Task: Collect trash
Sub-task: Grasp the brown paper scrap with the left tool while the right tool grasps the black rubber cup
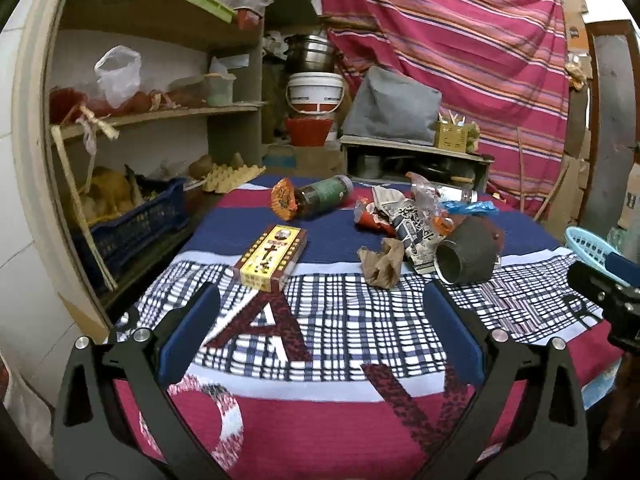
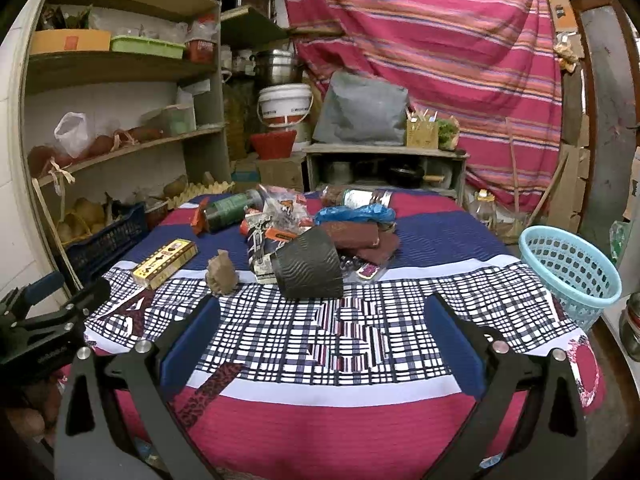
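Trash lies on the cloth-covered table: a yellow and brown box, a crumpled brown paper, a dark paper cup on its side, a green-labelled jar, several wrappers and a blue plastic bag. A light blue basket stands at the table's right edge. My left gripper is open and empty, short of the box and paper. My right gripper is open and empty, short of the cup.
Wooden shelves with bags, boxes and a blue crate stand to the left. Buckets, pots and a low cabinet stand behind the table. A striped red cloth hangs at the back.
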Demonstrator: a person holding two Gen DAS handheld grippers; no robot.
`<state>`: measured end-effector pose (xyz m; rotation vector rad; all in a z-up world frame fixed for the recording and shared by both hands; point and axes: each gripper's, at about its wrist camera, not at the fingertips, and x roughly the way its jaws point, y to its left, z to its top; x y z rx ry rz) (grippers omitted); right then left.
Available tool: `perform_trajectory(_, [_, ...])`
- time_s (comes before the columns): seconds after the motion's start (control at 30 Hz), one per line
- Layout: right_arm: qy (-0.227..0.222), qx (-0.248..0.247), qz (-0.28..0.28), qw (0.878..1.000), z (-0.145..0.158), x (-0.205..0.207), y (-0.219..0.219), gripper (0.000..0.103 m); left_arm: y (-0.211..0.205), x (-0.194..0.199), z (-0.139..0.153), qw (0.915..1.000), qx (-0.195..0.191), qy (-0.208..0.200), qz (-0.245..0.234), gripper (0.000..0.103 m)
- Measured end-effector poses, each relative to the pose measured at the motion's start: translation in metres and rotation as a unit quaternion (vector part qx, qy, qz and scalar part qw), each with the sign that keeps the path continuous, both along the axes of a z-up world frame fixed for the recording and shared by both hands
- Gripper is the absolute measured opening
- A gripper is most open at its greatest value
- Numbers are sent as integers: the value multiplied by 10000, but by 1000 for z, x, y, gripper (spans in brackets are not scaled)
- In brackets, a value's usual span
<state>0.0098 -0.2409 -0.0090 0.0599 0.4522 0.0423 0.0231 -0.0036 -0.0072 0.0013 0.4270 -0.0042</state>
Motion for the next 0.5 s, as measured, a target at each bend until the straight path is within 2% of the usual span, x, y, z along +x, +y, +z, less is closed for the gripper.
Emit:
perform_trajectory(0.07, [127, 132, 60, 9998, 1, 11, -6, 99, 2, 18, 0, 9997, 74, 222, 87, 98])
perform_trajectory(0.13, [124, 46, 10, 9999, 7, 23, -9, 99, 6, 33, 3, 9992, 5, 344, 200, 98])
perform_trajectory(0.2, [172, -50, -16, 9998, 13, 38, -9, 99, 9, 45, 10, 9991, -114, 334, 251, 98])
perform_trajectory(0.27, [252, -24, 124, 9996, 18, 56, -8, 99, 7, 57, 15, 9992, -48, 300, 245, 98])
perform_trajectory(0.33, [434, -183, 254, 9986, 12, 82, 2, 99, 5, 74, 16, 9986, 44, 363, 385, 98])
perform_trajectory(0.43, [698, -466, 335, 9959, -6, 114, 17, 99, 8, 101, 12, 9972, -152, 641, 354, 98])
perform_trajectory(0.5, [907, -517, 445, 9935, -20, 132, 21, 99, 7, 107, 11, 9976, -39, 605, 347, 98])
